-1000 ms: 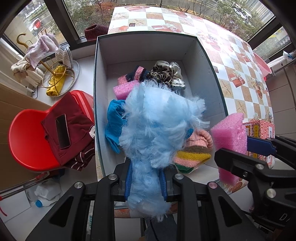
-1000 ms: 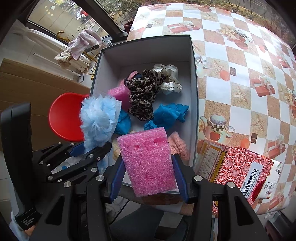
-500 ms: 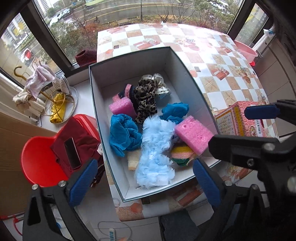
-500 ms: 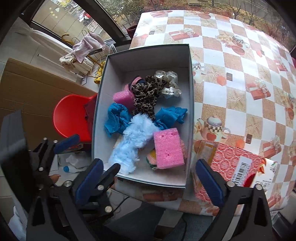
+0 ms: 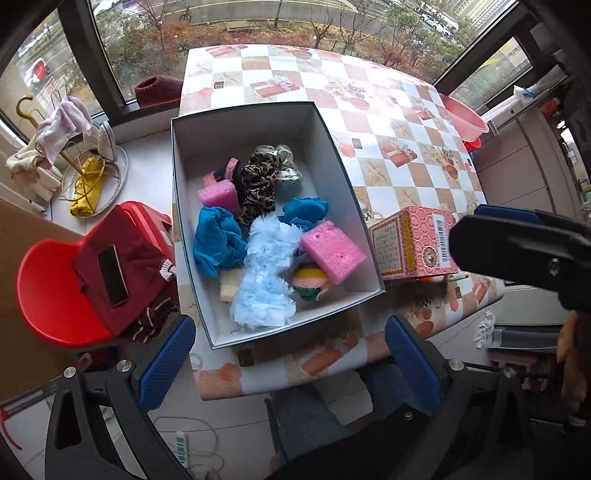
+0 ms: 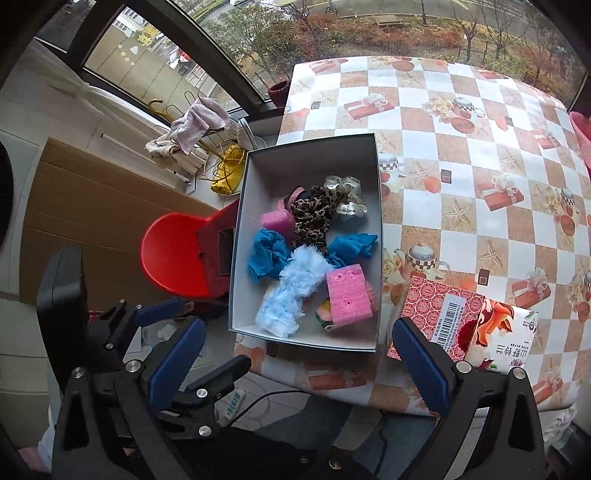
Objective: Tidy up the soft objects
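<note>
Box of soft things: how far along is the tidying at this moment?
Done: the fluffy blue piece and the big pink sponge lie in the box with the other soft items. In hand: nothing; the left gripper and right gripper are open above it. Left: no soft item shows loose on the table.

Soft overcast daylight from the windows [image 5: 221, 22] behind the desk [image 6: 461, 155], faint shadows, no glare, sharp centre, strong fisheye bending, dark vignetted corners, slightly soft fingers [image 5: 166, 365].

Red patterned carton [image 6: 458, 317]: barcode label, digits too small to read; large Chinese characters on floral face, upside down, not clearly legible.
</note>
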Demonstrator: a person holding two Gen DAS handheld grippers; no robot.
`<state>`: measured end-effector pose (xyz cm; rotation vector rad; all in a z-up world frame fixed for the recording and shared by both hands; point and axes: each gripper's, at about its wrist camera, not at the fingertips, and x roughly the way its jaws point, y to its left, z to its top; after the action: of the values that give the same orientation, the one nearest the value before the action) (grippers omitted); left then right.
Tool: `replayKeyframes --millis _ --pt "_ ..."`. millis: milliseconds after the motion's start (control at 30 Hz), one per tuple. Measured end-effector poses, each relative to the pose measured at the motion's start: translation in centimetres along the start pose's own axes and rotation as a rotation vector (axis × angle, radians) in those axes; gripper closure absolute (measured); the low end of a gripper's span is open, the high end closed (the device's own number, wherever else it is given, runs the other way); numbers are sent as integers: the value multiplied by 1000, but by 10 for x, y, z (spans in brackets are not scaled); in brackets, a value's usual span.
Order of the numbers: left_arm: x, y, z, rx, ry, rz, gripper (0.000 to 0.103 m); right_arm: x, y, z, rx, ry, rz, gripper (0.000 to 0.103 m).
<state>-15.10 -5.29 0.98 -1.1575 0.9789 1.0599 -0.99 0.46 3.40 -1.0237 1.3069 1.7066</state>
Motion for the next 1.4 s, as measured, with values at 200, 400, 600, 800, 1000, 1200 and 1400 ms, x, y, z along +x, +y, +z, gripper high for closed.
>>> replayKeyframes --millis 200,400,600,800,1000,1200,1400 --pt "-16 1 -6 -29 -52 55 0 1 1 -3 4 13 -29 1" --pt "-19 13 -6 -83 -60 56 0 3 -1 -3 3 21 -51 1" --pt "-16 13 -9 -77 -45 71 0 4 4 -3 -17 20 -76 1" --pt "-13 13 -9 -69 -25 106 0 9 7 -3 -36 27 -109 1" --pt "-9 22 -9 -89 -6 143 0 10 14 -2 -77 16 -179 1" --pt "-4 28 -9 -104 17 147 1 18 14 0 -88 31 -210 1" --pt "-1 30 -8 -107 31 143 0 25 16 0 -96 47 -226 1"
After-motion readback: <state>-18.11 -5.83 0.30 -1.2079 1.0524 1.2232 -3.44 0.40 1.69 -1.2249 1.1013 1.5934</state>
